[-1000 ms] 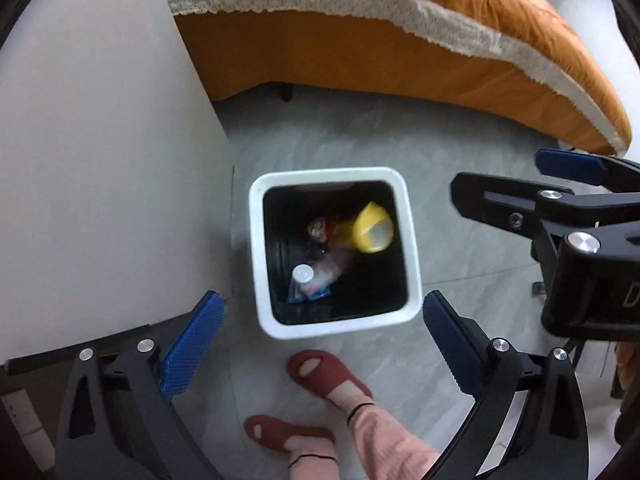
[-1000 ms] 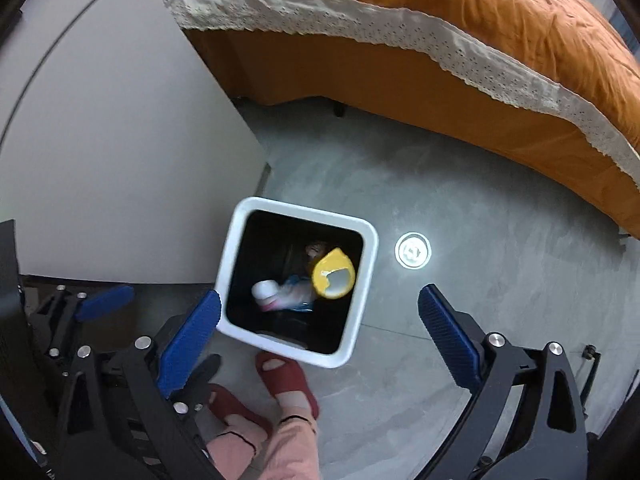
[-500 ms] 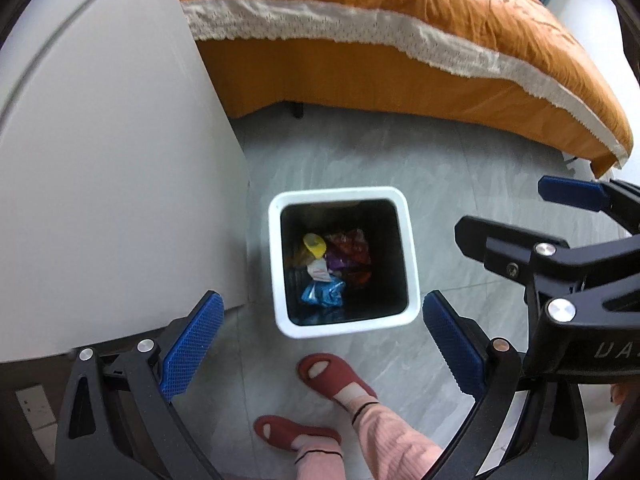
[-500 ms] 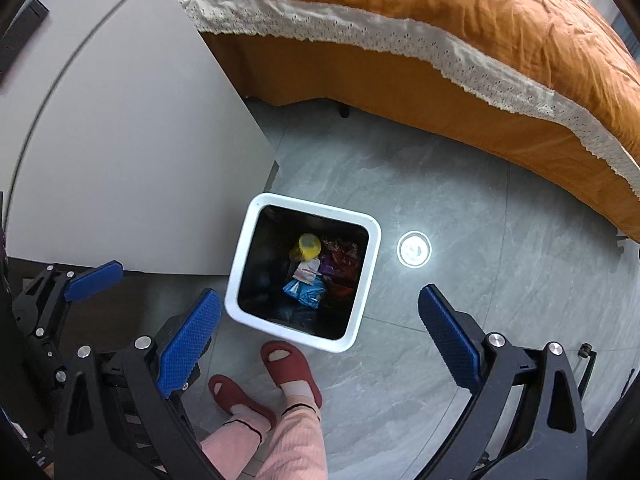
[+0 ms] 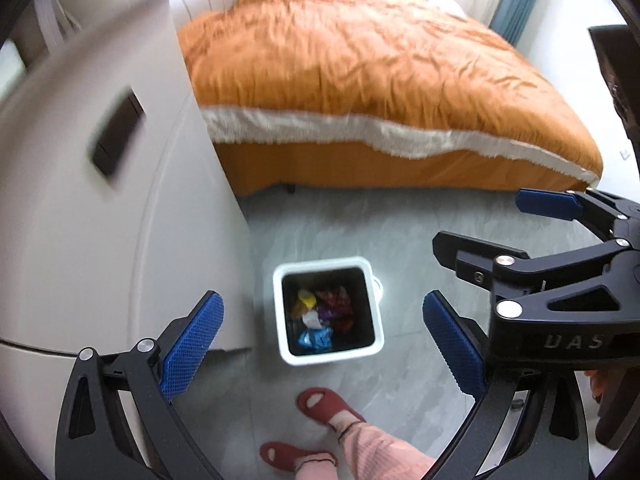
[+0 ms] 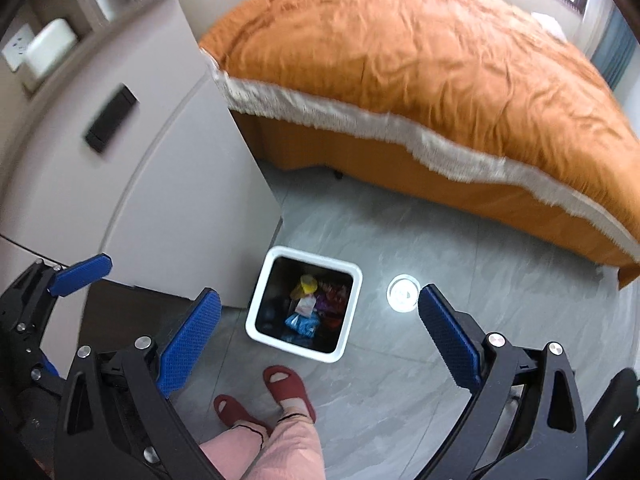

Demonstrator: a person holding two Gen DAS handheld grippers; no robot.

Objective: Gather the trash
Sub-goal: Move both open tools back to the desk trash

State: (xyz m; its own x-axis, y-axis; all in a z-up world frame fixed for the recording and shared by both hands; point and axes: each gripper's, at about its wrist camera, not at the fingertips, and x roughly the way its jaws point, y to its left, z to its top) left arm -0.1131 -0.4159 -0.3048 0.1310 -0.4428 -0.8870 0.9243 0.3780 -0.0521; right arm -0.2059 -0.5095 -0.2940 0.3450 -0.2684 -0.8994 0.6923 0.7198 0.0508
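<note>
A white square trash bin [image 5: 280, 320] [image 6: 256, 312] stands on the grey floor below both grippers. Inside lie colourful wrappers and a yellow item [image 5: 307, 299] [image 6: 308, 284]. My left gripper [image 5: 320, 340] is open and empty, high above the bin. My right gripper [image 6: 318, 328] is open and empty too, also well above the bin. The right gripper also shows in the left wrist view [image 5: 500, 228], at the right, with its jaws apart. The left gripper shows at the left edge of the right wrist view [image 6: 56, 292].
A white rounded table [image 5: 100, 240] [image 6: 140, 184] with a dark remote [image 5: 116, 142] [image 6: 110, 118] is at the left. An orange bed [image 5: 380, 80] [image 6: 440, 80] lies behind. The person's feet in red slippers [image 5: 324, 404] [image 6: 286, 388] stand next to the bin. A floor drain [image 6: 402, 292] lies right of it.
Both grippers have risen and tilted up, so the bin looks smaller and the bed and table top have come into view. The yellow item has dropped to the bottom of the bin.
</note>
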